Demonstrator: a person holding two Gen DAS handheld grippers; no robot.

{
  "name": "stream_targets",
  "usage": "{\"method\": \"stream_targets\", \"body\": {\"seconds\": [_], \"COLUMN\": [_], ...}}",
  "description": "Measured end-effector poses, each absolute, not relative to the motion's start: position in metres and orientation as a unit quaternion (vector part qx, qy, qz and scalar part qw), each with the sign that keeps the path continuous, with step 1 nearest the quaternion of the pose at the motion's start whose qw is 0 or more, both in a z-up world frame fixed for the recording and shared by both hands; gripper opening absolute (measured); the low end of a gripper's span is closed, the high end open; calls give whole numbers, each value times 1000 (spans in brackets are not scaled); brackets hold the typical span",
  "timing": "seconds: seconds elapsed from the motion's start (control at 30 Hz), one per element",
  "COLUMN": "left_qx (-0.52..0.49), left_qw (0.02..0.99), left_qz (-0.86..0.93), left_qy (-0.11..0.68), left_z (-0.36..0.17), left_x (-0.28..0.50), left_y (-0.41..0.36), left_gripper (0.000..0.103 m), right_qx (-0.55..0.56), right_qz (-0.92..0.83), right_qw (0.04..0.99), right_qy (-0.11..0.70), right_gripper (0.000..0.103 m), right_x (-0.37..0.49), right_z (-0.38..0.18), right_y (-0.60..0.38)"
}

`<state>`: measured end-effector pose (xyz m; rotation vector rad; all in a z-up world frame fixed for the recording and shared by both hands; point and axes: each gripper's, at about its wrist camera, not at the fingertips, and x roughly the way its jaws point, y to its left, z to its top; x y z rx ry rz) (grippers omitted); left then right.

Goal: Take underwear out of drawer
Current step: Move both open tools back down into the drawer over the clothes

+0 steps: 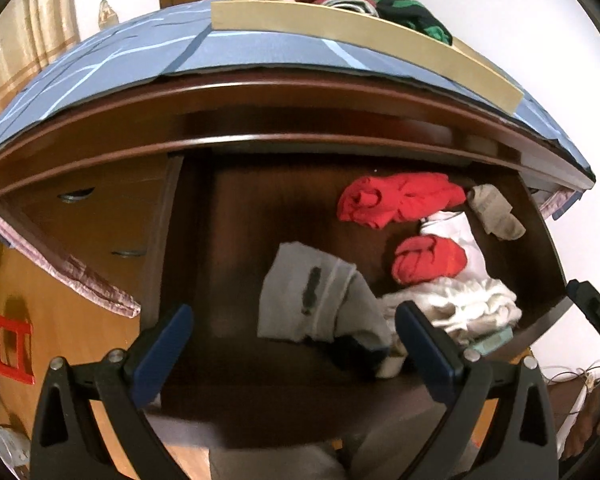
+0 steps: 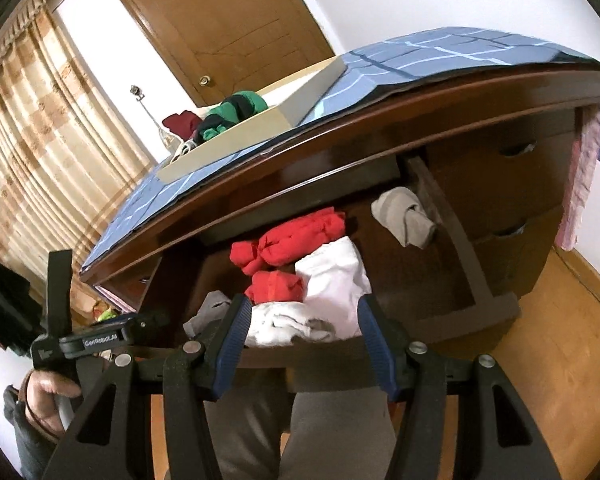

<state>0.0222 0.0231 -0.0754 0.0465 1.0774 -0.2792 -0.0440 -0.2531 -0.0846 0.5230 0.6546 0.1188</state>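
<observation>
- The left gripper is hovering with jaws spread, nothing between them, above grey underwear.
- The right gripper is gaping too, empty.
- Red, white and grey garments are lying in the pulled-out drawer.

Open drawer holds rolled underwear

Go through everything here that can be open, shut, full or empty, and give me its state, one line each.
Top drawer: pulled open, clothes inside.
Lower drawers: shut.
Tray on the dresser: holds rolled clothes.
Door: shut.
Left claw: open, empty.
Right claw: open, empty.
</observation>
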Motion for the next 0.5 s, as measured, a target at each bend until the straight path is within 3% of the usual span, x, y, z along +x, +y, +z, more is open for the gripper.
{"method": "stream_targets", "body": {"seconds": [0.5], "left_qx": [53], "left_qw": [793], "left_qz": [-149], "left_qy": [588], "left_z": [-107], "left_x": [64], "left_y": [-1], "left_gripper": [100], "right_qx": [255], "right_qz": [89], "right_qw": [891], "right_qy": [366], "right_gripper": [58], "right_x": [10], "right_z": [-100], "right_y": [-244]}}
